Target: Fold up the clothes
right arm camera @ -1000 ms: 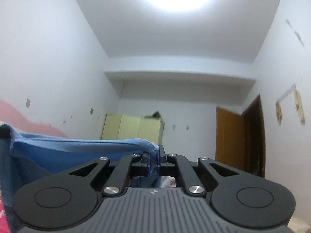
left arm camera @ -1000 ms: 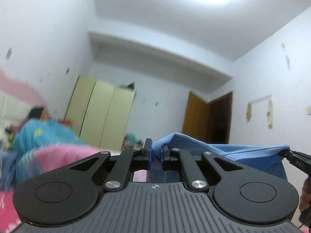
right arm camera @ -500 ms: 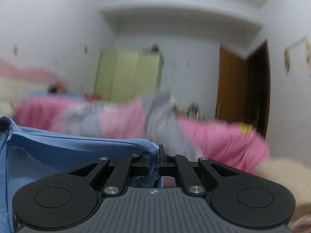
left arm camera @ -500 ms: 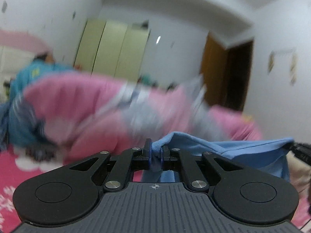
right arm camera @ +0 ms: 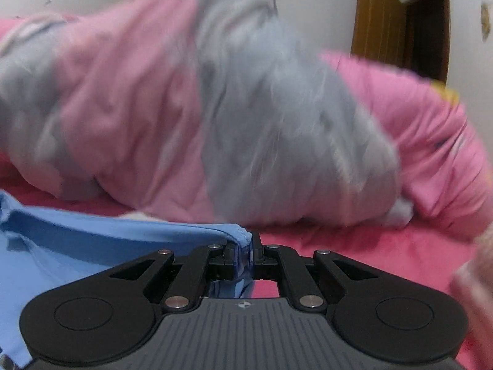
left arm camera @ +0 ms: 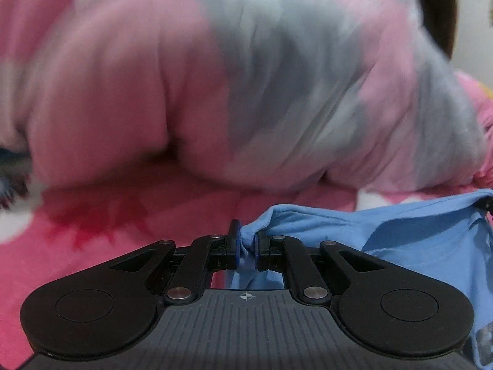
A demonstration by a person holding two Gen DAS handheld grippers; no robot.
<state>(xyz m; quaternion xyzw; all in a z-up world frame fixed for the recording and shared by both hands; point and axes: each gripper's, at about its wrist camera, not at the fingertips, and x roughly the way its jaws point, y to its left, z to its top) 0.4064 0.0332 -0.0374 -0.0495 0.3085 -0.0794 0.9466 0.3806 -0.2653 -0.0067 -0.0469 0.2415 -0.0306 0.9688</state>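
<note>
Left wrist: your left gripper [left arm camera: 246, 248] is clamped on a bunched edge of the blue shirt [left arm camera: 425, 240], which trails off to the right over the pink bedspread [left arm camera: 123, 215]. A blurred pink & grey quilt [left arm camera: 246, 77] is heaped just ahead, blocking the room.

Right wrist: your right gripper [right arm camera: 245, 254] pinches the shirt's other end; cloth [right arm camera: 92, 234] runs left. Same quilt [right arm camera: 215, 108] ahead, door [right arm camera: 400, 27] behind it.

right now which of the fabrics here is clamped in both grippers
The light blue garment: left gripper and right gripper each pinch it; the pink-and-grey quilt lies untouched.
</note>
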